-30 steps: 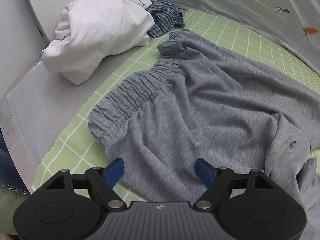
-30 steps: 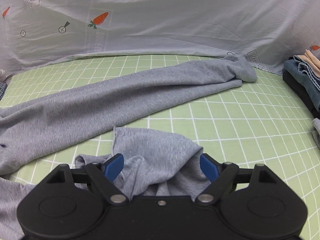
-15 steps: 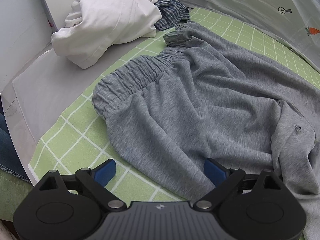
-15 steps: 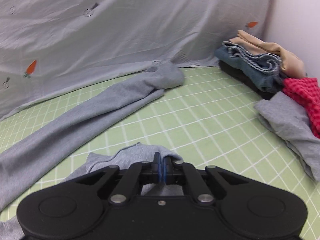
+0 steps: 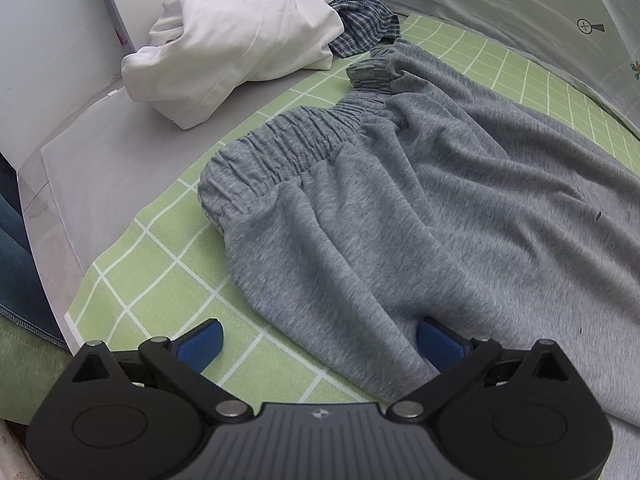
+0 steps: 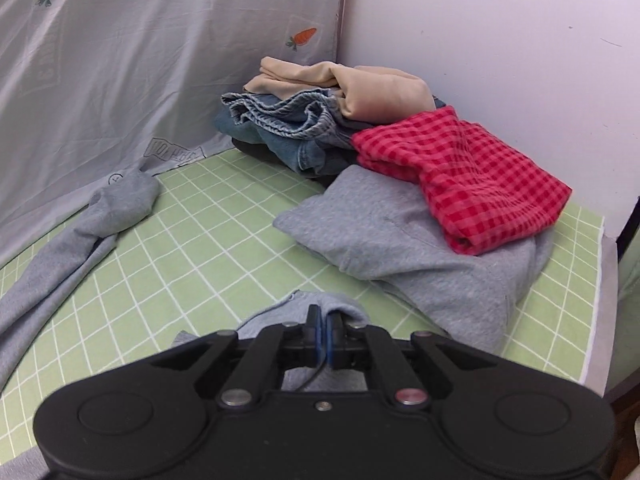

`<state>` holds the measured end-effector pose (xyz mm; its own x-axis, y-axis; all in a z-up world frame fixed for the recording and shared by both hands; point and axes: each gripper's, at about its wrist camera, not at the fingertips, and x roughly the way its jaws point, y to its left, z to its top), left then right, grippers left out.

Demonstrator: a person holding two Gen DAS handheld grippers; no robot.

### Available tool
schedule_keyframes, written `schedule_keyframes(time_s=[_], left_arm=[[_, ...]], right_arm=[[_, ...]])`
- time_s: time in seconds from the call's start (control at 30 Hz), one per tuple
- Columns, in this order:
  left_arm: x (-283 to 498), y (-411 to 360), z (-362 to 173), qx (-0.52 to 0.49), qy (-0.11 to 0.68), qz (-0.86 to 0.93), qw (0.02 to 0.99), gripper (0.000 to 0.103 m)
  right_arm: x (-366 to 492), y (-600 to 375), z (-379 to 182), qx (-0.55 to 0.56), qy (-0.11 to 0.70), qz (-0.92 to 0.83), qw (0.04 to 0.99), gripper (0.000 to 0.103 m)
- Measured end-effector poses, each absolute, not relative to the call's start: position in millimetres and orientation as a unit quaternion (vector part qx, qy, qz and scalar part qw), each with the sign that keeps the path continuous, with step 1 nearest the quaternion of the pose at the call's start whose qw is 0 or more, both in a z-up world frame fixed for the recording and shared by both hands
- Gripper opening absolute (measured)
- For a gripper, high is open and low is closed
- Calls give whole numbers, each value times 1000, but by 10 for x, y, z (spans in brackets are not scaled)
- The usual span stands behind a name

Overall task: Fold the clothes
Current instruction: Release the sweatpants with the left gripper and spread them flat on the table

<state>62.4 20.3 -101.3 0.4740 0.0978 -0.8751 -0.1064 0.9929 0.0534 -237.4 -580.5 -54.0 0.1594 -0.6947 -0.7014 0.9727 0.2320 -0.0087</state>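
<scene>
the grey sweatpants [image 5: 420,200] lay spread on the green grid mat [image 5: 160,264]. the right gripper [image 6: 323,330] pinched a leg cuff, likely to draw it over, while the left gripper [image 5: 320,344] hovered spread at the hip edge, ready to grab.

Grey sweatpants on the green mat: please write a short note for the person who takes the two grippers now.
Left gripper: open, low at the hip edge of the grey sweatpants, gripping nothing.
Right gripper: shut on a fold of the sweatpants' grey cloth.
Sweatpants lie spread on the green grid mat, waistband toward the white garment; one leg stretches to the carrot-print sheet.
Done: folded pile at the right corner.
Left: no fold in the sweatpants yet; white and plaid pieces wait.
</scene>
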Motion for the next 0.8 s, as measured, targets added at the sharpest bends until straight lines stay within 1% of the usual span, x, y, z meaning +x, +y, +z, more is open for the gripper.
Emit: schedule_keyframes(time_s=[0.03,0.07,0.1,0.13,0.17,0.2,0.23,0.27,0.3,0.37,0.43,0.53,0.8], left_arm=[[620,219,-1004,-10,507,63,859,102],[617,235,-996,-16,505,67,860,101],[614,251,-987,-22,503,71,861,100],[610,268,-978,-27,501,75,862,97],[607,284,-969,-33,499,79,862,92],[603,300,-961,-39,497,83,863,91],[600,316,-952,-45,495,86,864,82],[597,332,-943,-51,493,90,864,70],[595,345,-933,-55,490,93,865,63],[608,355,-912,-56,486,88,867,28],[618,381,-905,-60,485,85,868,14],[630,424,-894,-64,483,81,869,9],[561,958,-845,-59,474,119,870,9]], right_arm=[[-2391,-5812,-576,233,308,-575,722,3],[-2389,-5793,-626,233,319,-570,720,6],[-2386,-5757,-664,233,326,-568,719,18],[-2384,-5709,-694,232,329,-568,717,26],[-2384,-5660,-718,233,330,-568,717,42],[-2384,-5610,-736,235,328,-568,717,46],[-2379,-5568,-752,236,328,-567,718,48],[-2364,-5530,-772,237,332,-563,719,49],[-2341,-5493,-795,238,338,-558,719,50],[-2289,-5425,-832,238,349,-550,721,50],[-2252,-5358,-838,237,354,-545,723,51],[-2236,-5252,-835,237,356,-539,726,55],[-2354,-4886,-814,239,359,-532,729,57]])
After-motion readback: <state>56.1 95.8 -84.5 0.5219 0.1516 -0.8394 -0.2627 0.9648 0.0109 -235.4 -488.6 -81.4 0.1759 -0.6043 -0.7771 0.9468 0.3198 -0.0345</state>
